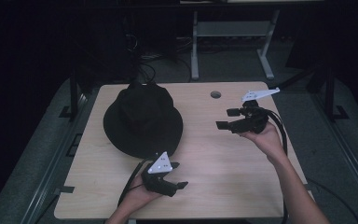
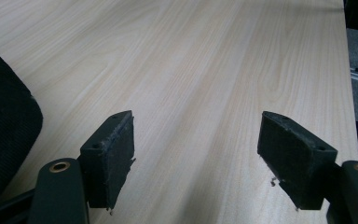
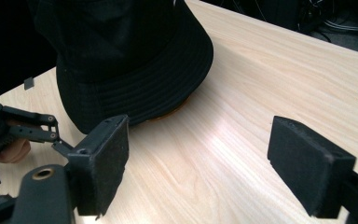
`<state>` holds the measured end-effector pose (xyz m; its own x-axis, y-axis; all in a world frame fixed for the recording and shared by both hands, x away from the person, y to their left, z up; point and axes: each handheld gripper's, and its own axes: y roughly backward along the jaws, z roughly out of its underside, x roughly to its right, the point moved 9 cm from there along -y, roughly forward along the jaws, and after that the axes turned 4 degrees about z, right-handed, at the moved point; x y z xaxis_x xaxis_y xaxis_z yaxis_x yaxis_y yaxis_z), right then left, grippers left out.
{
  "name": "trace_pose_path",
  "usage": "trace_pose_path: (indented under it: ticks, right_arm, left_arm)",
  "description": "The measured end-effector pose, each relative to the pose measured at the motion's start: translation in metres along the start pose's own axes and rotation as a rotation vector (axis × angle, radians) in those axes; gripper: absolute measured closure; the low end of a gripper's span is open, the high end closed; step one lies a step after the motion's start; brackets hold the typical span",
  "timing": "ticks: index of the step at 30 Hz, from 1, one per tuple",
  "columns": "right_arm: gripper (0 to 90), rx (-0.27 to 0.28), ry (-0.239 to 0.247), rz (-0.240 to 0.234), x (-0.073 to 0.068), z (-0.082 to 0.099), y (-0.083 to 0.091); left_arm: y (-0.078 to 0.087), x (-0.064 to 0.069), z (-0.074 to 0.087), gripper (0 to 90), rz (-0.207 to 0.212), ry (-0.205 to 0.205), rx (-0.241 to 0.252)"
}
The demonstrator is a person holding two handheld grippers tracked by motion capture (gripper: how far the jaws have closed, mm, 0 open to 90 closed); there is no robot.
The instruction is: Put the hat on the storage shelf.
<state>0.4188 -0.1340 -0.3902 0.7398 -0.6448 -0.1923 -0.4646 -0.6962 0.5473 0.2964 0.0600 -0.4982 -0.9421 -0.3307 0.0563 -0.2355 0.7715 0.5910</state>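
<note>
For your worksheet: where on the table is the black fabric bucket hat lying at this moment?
In the high view the black fabric bucket hat lies brim-down on the left half of the light wooden table, towards its far edge, just beyond the left gripper.

Light wooden table (image 1: pixel 223 177), black hat (image 1: pixel 142 119) on it

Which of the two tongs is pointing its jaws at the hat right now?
The right tongs: their open jaws aim across the table at the black hat. The left tongs, beside the brim, point toward bare tabletop.

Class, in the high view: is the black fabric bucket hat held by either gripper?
No, the black fabric bucket hat lies untouched on the wooden table.
</note>
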Motion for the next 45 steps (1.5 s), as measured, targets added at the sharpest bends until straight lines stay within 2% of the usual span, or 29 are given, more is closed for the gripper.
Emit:
trace_pose_path:
  ticks: [16, 19, 33, 36, 45]
  right_arm:
    - [19.2, -0.014, -0.007, -0.013, -0.005, 0.032, 0.009]
    - [19.1, -0.029, -0.019, -0.015, -0.005, 0.040, 0.010]
    - [19.0, -0.033, -0.055, -0.019, -0.004, 0.078, 0.020]
    - [19.0, -0.031, -0.068, -0.021, -0.003, 0.088, 0.022]
    - [19.0, -0.020, -0.098, -0.019, -0.002, 0.109, 0.031]
  left_arm:
    - [0.000, 0.000, 0.000, 26.7, -0.004, 0.005, 0.002]
    - [0.001, -0.001, 0.000, 26.7, -0.003, 0.006, 0.002]
    - [0.003, -0.001, 0.000, 26.4, 0.006, 0.015, 0.008]
    - [0.003, -0.001, 0.000, 26.4, 0.012, 0.033, 0.013]
    - [0.003, 0.000, -0.001, 26.1, 0.017, 0.037, 0.012]
